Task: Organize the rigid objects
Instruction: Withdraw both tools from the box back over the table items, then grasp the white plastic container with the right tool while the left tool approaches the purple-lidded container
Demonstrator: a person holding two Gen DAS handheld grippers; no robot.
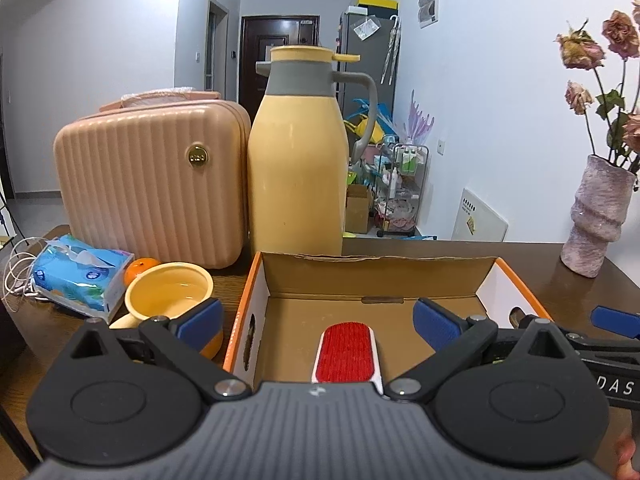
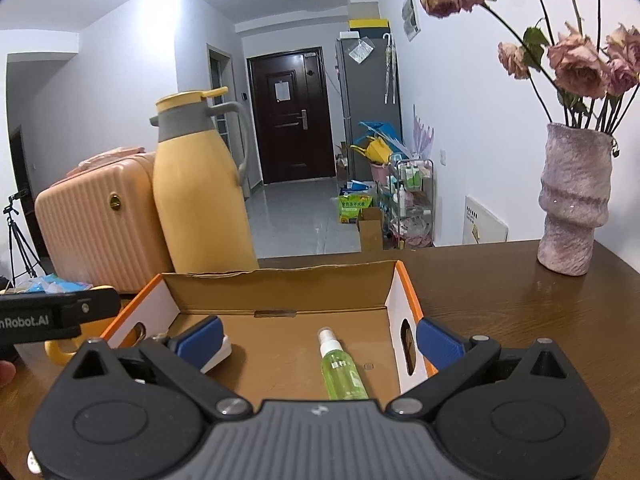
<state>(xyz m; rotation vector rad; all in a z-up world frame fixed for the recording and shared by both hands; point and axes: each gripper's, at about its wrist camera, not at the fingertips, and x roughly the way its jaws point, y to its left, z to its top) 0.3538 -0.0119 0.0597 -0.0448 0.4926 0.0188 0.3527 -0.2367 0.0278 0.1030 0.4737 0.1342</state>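
An open cardboard box [image 1: 372,276] with orange edges sits on the brown table. A red lint brush [image 1: 346,354] with a white frame lies on its floor. My left gripper [image 1: 318,328] is open and empty above the brush, jaws spread wide. In the right wrist view the same box [image 2: 280,286] holds a green spray bottle [image 2: 342,372], and the brush's white end [image 2: 218,354] shows behind my left finger. My right gripper [image 2: 318,338] is open and empty above the bottle. The right gripper also shows at the right edge of the left wrist view [image 1: 612,320].
A yellow thermos jug [image 1: 298,160] and a pink case [image 1: 152,184] stand behind the box. A yellow mug [image 1: 170,300], an orange [image 1: 140,268] and a tissue pack [image 1: 80,276] lie to its left. A vase of dried roses [image 2: 572,196] stands at the right.
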